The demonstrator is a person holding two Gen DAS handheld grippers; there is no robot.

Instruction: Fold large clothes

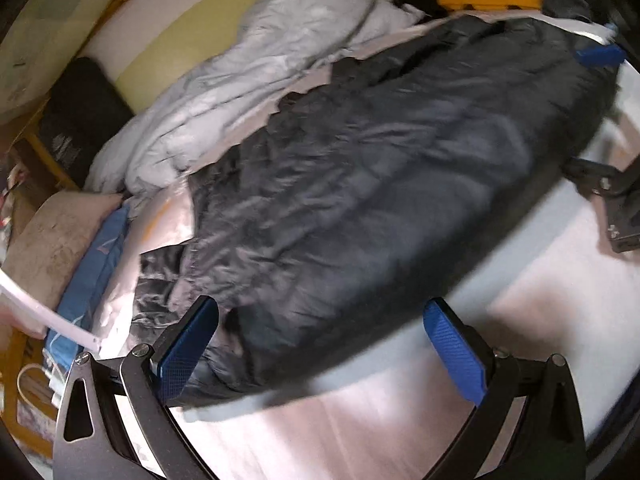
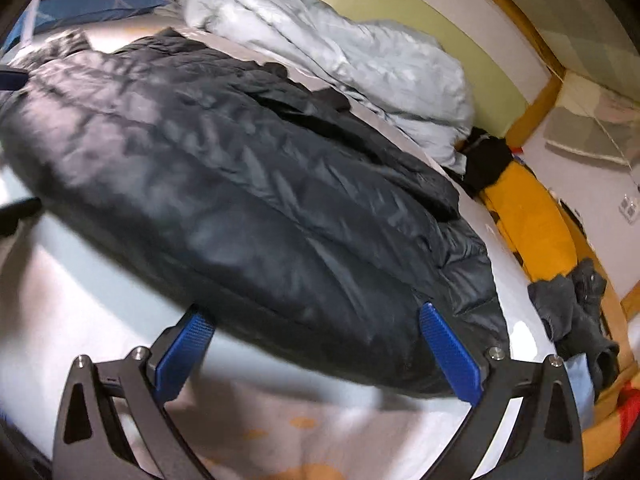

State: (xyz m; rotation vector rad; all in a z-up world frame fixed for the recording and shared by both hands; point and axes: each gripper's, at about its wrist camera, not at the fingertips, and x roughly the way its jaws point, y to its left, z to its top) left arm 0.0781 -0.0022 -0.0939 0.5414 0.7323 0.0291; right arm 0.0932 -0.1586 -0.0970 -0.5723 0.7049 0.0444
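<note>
A large dark puffer jacket point(image 1: 360, 184) lies spread across the bed, and it fills the middle of the right wrist view point(image 2: 248, 208) too. My left gripper point(image 1: 320, 344) is open, its blue pads point(image 1: 454, 350) straddling the jacket's near edge, holding nothing. My right gripper point(image 2: 316, 354) is open over the jacket's near hem at the other end, its left pad point(image 2: 182, 354) partly under the hem. The right gripper also shows at the right edge of the left wrist view point(image 1: 616, 200).
A crumpled pale grey duvet point(image 1: 248, 80) lies behind the jacket against a yellow-green headboard point(image 2: 400, 12). Yellow clothing point(image 2: 532, 216) and a dark grey garment point(image 2: 576, 312) lie at the bed's end. A blue pillow point(image 1: 96, 264) lies at the other end. The pale sheet point(image 1: 400, 420) is in front.
</note>
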